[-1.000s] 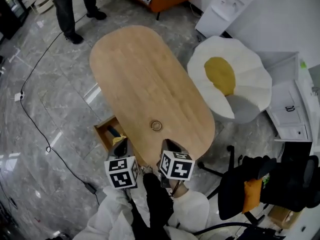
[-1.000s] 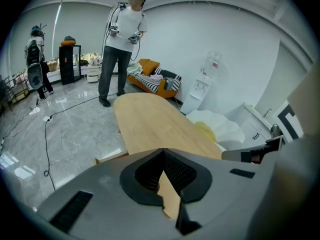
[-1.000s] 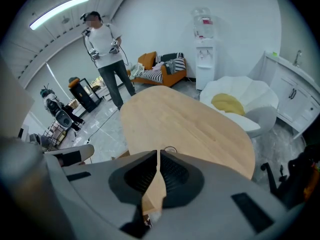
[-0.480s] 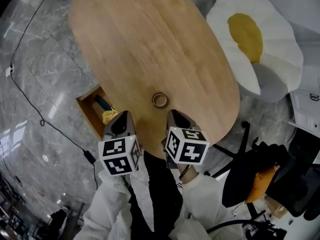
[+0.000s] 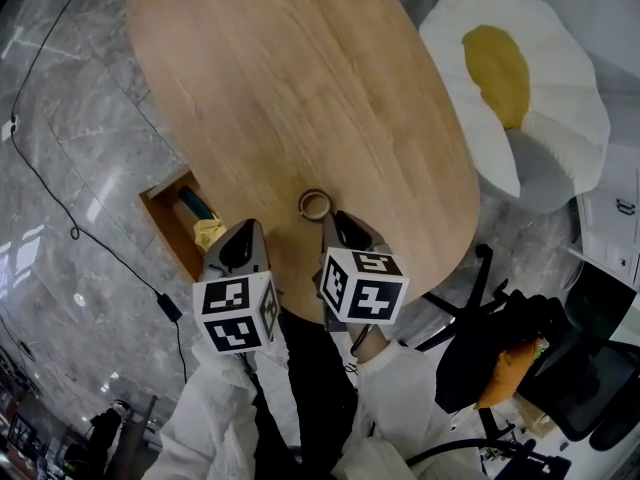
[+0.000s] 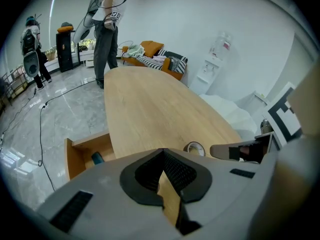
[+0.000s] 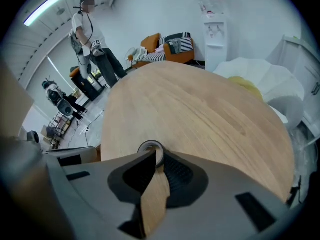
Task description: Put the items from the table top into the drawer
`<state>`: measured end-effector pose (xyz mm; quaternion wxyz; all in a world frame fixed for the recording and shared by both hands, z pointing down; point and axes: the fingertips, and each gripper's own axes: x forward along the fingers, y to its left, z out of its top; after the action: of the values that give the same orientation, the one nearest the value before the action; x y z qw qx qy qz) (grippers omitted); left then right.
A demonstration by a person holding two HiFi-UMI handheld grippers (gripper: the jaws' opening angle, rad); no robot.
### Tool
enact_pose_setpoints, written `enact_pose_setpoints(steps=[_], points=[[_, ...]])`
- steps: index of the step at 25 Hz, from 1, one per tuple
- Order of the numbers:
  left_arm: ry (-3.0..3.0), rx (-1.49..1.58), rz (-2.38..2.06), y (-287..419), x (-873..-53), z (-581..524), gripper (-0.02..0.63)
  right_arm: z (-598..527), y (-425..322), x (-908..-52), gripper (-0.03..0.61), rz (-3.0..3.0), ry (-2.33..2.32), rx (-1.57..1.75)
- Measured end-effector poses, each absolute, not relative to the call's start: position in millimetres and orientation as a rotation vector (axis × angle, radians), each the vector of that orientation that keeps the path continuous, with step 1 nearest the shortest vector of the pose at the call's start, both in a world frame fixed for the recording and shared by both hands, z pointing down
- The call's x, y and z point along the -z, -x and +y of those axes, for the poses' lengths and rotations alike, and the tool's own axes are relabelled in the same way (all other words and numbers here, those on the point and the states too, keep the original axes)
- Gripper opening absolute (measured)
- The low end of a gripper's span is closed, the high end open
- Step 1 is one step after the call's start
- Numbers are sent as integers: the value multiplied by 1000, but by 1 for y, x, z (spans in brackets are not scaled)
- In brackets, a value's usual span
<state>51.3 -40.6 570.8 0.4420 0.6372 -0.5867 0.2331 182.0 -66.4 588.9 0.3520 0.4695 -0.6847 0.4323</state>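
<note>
The open drawer (image 5: 158,213) is sitting at 10 o'clock from the left gripper (image 6: 161,153), whose 2 jaws are meeting on nothing, while the tape roll (image 5: 315,205) is lying on the table (image 5: 300,78) just at 12 o'clock from the right gripper (image 7: 152,155), jaws likewise together and empty.

Bright, even light; strong fisheye edges
</note>
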Motion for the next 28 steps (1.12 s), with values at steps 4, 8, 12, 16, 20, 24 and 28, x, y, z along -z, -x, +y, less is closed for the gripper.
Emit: enact_pose_setpoints(steps=[4,8,12,16,20,24,28], points=[[-1555,-575,-1468,-42,-578,-46,0,-73,-178,-600,127,-1756,-1187,-1101],[-1529,-569,-1490,-30,-581,-50,0,-77,-178,-609,129,-1727,-1170,-1076],[-1515,-565,-1502,-21,-582,-52,-1,-78,-178,-614,129,-1698,-1163,-1057],[-1509,-562,-1500,-19,-584,-51,0,-76,-177,-618,127,-1678,-1160,-1052],[-1513,-564,-1489,-21,-588,-49,0,-75,-177,-621,126,-1665,-1165,-1049],[-1514,-563,-1483,-22,-589,-44,0,-75,-178,-622,117,-1656,-1175,-1049],[-1515,-559,-1482,-19,-588,-42,0,-76,-179,-620,98,-1649,-1198,-1036]])
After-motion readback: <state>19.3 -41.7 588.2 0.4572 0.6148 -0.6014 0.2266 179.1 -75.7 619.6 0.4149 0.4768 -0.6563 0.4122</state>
